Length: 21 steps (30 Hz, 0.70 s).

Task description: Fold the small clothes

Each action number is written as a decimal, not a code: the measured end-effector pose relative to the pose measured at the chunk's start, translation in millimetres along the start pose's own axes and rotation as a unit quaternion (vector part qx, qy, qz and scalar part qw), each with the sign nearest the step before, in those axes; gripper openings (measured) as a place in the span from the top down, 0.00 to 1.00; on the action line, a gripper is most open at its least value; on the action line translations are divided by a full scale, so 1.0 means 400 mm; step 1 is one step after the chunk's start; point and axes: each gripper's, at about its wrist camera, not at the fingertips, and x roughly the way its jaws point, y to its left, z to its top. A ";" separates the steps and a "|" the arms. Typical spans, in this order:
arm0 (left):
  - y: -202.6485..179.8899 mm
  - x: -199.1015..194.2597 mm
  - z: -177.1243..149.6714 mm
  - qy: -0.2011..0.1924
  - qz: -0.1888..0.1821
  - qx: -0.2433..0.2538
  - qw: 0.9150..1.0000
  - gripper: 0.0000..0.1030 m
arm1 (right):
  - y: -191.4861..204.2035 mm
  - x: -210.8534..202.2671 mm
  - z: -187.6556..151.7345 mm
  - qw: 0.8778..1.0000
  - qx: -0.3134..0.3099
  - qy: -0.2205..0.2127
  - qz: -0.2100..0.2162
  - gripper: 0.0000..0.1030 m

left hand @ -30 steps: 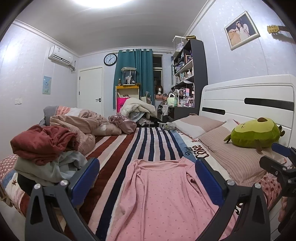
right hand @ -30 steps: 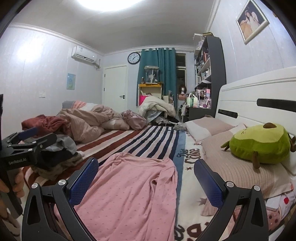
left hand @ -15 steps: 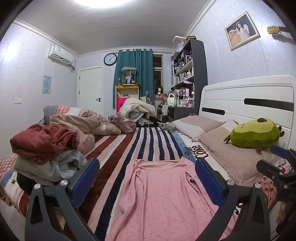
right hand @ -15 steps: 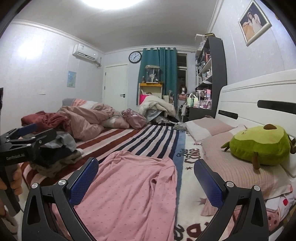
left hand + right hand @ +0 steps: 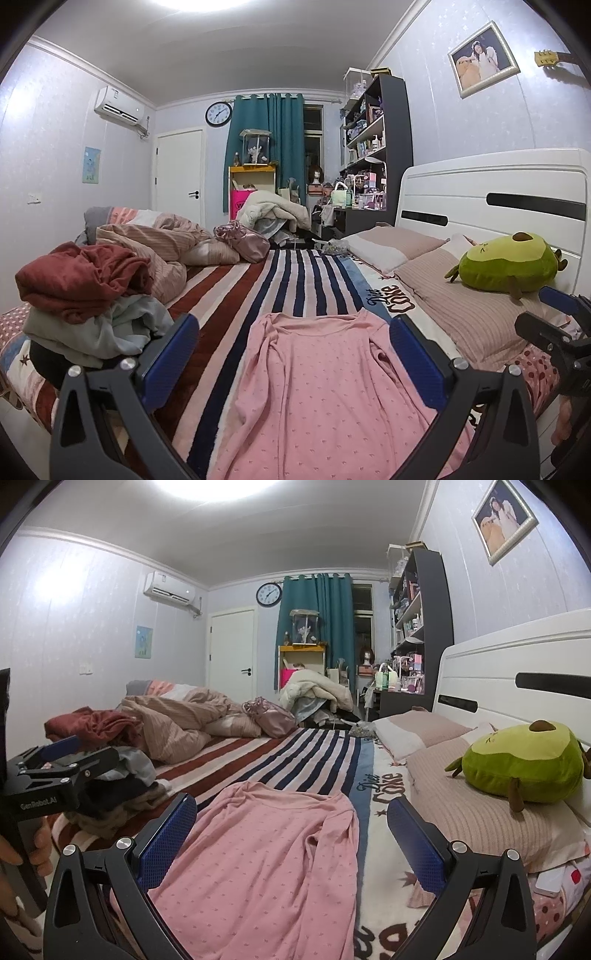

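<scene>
From the left wrist, the left gripper [image 5: 291, 354] hangs with fingers apart above the pink top [image 5: 325, 391], spread flat on the bed [image 5: 295, 280] for folding. From the right wrist, the right gripper [image 5: 291, 834] is likewise spread wide and empty, the top lying below and slightly left of it.

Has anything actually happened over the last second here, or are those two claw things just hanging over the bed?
Almost nothing. The right gripper drifted slightly: in the left wrist view it sits a little lower at the right edge. Nothing was grasped or released. The left gripper and right gripper stay wide open above the pink top, which lies spread flat on the striped blanket as before. The clothes pile and avocado plush have not moved.
</scene>
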 end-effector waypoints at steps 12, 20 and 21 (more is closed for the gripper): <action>0.031 0.010 -0.021 -0.007 0.022 -0.024 0.999 0.01 | 0.023 0.001 0.001 0.999 0.018 -0.048 -0.018 0.00; 0.106 0.053 -0.048 0.015 0.048 -0.043 0.998 0.01 | 0.030 0.038 -0.012 0.999 0.022 -0.029 -0.018 0.00; 0.111 0.057 -0.053 0.016 0.054 -0.040 0.998 0.01 | 0.029 0.042 -0.015 0.999 0.022 -0.026 -0.015 0.00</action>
